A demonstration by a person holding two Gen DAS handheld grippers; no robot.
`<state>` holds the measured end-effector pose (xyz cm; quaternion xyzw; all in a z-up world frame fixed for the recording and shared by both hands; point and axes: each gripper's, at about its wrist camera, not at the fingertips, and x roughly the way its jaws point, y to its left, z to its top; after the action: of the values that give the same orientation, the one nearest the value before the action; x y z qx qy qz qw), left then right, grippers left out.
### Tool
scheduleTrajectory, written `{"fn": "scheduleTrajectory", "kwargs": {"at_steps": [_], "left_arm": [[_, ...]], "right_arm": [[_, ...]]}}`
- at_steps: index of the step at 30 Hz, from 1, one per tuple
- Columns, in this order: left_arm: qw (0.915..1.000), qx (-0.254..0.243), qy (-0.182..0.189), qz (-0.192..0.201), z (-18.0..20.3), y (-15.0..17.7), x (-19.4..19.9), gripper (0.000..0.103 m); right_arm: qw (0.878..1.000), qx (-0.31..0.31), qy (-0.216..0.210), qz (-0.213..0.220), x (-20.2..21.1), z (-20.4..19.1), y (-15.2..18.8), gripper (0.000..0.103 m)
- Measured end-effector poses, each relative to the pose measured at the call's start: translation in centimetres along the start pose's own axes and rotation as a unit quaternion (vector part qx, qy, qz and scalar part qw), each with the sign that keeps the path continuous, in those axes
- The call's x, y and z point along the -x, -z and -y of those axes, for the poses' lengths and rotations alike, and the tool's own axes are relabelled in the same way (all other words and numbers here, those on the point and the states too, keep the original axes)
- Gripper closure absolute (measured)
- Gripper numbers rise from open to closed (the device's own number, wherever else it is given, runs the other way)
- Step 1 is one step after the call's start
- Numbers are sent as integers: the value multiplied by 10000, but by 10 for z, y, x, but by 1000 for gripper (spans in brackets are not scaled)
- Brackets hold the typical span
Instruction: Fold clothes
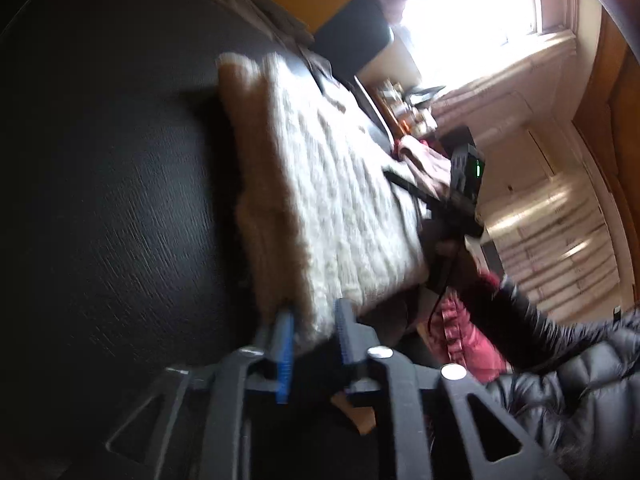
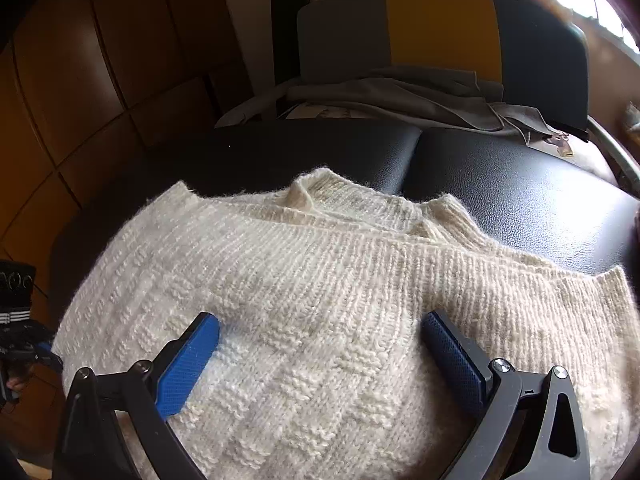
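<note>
Sweater [image 2: 320, 300], white and woolly, lying flat on a black padded seat [image 2: 520, 200], collar at the far side. Left gripper [image 1: 314, 332] at one edge of the sweater, blue fingers [image 1: 285, 344] close together with the fuzzy edge between them, but too blurry to tell if pinching. Right gripper [image 2: 320, 354] hanging over the middle of the sweater, fingers spread wide, holding nothing. Grey cloth [image 2: 400, 96] heaped behind the seat.

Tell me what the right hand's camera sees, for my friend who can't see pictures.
A fluffy cream knitted sweater lies on a black padded seat. The right gripper, with blue pads, is wide open just above it. Grey cloth is piled behind.
</note>
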<state>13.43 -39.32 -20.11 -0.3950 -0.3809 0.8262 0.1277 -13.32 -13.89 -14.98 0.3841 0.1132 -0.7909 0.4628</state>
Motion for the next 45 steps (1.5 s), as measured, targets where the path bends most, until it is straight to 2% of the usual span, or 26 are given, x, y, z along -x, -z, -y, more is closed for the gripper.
{"fn": "scheduleTrajectory", "kwargs": {"at_steps": [3, 5, 7, 11, 13, 14, 15, 16, 17, 19, 20, 22, 24, 27, 29, 31, 33, 34, 36, 38, 41, 45], "left_arm": [[9986, -18, -336, 418, 5, -26, 9, 80], [9976, -46, -402, 567, 9, -47, 7, 77], [9958, -142, -665, 613, 12, -72, -4, 75], [9956, -23, -878, 339, 2, -115, -40, 72], [9956, -15, -932, 108, -7, -125, -53, 72], [9960, -66, -894, -18, -6, -128, -59, 72], [9961, -120, -862, -127, -5, -131, -64, 78], [9958, -207, -891, -8, 0, -129, -60, 86], [9953, -294, -920, 112, 6, -128, -56, 98], [9935, -461, -975, 361, 18, -125, -48, 97], [9923, -453, -979, 607, 23, -121, -38, 98], [9902, -388, -1037, 855, 23, -115, -26, 98], [9879, -297, -1289, 812, 16, -110, -26, 98], [9850, -147, -1642, 506, 1, -106, -46, 98], [9834, -46, -1769, 390, -6, -104, -62, 97], [9845, 91, -1677, 510, -8, -105, -58, 94], [9839, 218, -1646, 655, -10, -105, -49, 78], [9822, 242, -1710, 739, -9, -104, -45, 76], [9805, 334, -1723, 888, -12, -102, -33, 62], [9838, 544, -1521, 781, -22, -101, -25, 60], [9872, 702, -1269, 658, -30, -102, -23, 50], [9902, 867, -940, 563, -41, -108, -33, 45]], "right_arm": [[10000, -9, 0, 13, 1, -1, 0, 0], [10000, -3, 11, 19, 1, -2, 2, 0], [10000, 7, 29, 14, 2, -5, 2, 0], [9999, 30, 67, -109, 4, -8, 0, 0], [9999, -36, 13, -100, 10, -4, -5, 0], [9999, -73, -19, -87, 13, -2, -8, 0], [9999, -111, -50, -74, 16, 0, -11, 0], [9998, -148, -82, -61, 19, 2, -13, 0], [9998, -171, -66, -31, 23, 5, -15, 0], [9998, -191, 45, 26, 33, 13, -17, 0], [9997, -171, 162, 47, 37, 18, -17, 0], [9987, -105, 501, 70, 45, 29, -16, 0], [9966, -152, 806, 19, 48, 44, -11, 0], [9930, -336, 1118, -172, 43, 68, 2, 0], [9938, -570, 941, -170, 39, 80, 12, 0], [9941, -720, 810, -9, 42, 85, 16, 0], [9944, -736, 764, -1, 43, 87, 17, 0], [9945, -752, 729, 15, 43, 88, 17, 0], [9947, -800, 644, 63, 45, 89, 18, 0], [9946, -869, 555, 127, 46, 91, 18, 0], [9943, -938, 476, 187, 48, 93, 19, 0], [9945, -870, 567, 165, 45, 90, 19, 0]]}}
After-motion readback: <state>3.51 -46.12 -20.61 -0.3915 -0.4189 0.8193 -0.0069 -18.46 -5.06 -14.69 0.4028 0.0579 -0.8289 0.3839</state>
